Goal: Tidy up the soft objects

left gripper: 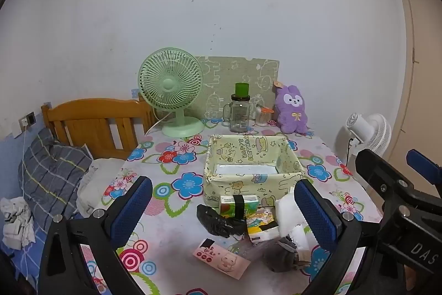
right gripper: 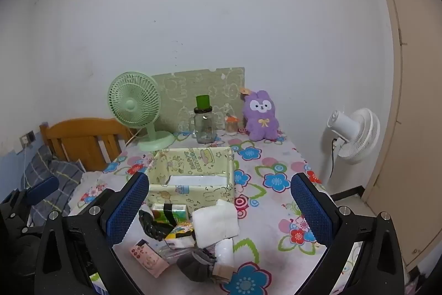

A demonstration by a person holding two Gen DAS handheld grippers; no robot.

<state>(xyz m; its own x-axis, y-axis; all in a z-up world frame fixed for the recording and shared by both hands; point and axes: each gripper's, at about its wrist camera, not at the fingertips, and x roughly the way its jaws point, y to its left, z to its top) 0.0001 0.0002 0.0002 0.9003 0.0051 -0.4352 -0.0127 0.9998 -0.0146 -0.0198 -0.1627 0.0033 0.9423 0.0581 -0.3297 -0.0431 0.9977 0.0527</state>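
A pile of soft things lies on the floral table: a green tissue pack [left gripper: 239, 205] [right gripper: 170, 212], a black bag [left gripper: 214, 220] [right gripper: 153, 226], a white folded cloth [left gripper: 288, 214] [right gripper: 215, 221], a pink pack [left gripper: 221, 260] [right gripper: 149, 257] and a grey cloth [left gripper: 280, 255] [right gripper: 197, 264]. Behind it stands an open yellow fabric box [left gripper: 234, 185] [right gripper: 190, 194]. My left gripper [left gripper: 223, 210] is open above the pile. My right gripper [right gripper: 221, 208] is open, also above the pile, to the right of the left one.
At the table's back stand a green fan [left gripper: 172, 91] [right gripper: 136, 108], a glass jar [left gripper: 240, 112] [right gripper: 204, 126] and a purple plush rabbit [left gripper: 292, 109] [right gripper: 261, 116]. A bed with a wooden headboard [left gripper: 94, 123] is left. A white fan [right gripper: 353, 133] stands right.
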